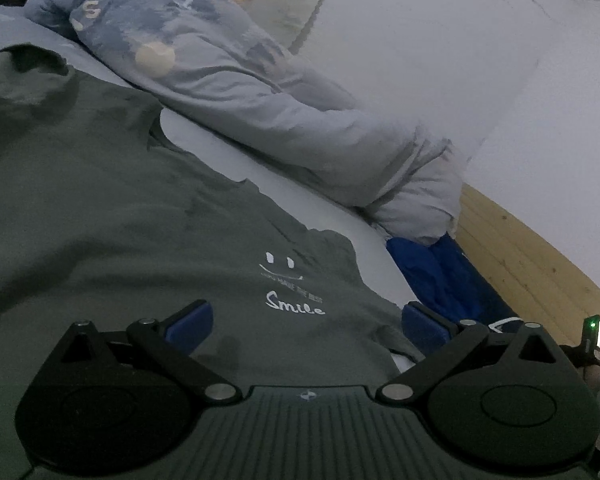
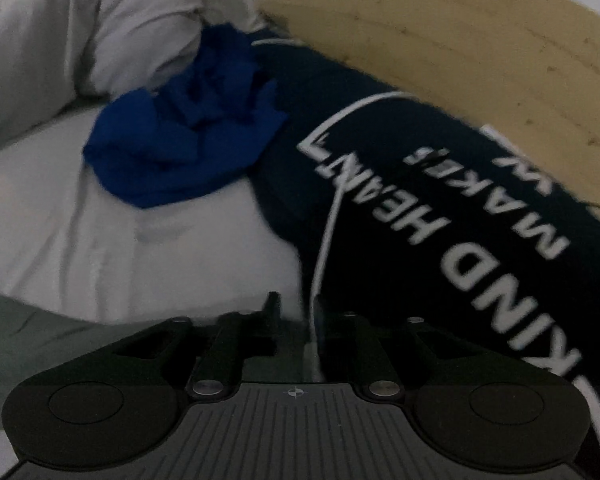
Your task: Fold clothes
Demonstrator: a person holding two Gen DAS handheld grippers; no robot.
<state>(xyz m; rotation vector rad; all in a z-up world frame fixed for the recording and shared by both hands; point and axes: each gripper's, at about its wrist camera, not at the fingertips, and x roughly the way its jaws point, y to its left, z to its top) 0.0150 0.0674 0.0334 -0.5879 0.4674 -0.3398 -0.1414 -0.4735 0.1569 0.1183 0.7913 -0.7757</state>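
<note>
A grey-green T-shirt [image 1: 100,208] printed "Smile" was spread flat on the bed sheet [image 1: 228,152], apparently laid out for folding. The left gripper [image 1: 306,326] was held over its chest, fingers spread wide and empty. Beyond the shirt, two more garments were counted: a crumpled blue one [image 2: 184,148] and a navy lettered one [image 2: 440,240]. The right gripper [image 2: 296,308] was seen nearly closed; whether it gripped anything cannot be told.

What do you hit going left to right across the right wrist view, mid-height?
Pale bedsheet → crumpled bright blue garment → dark navy shirt with white "KIND HEART" lettering → light wooden board at the right edge.
</note>
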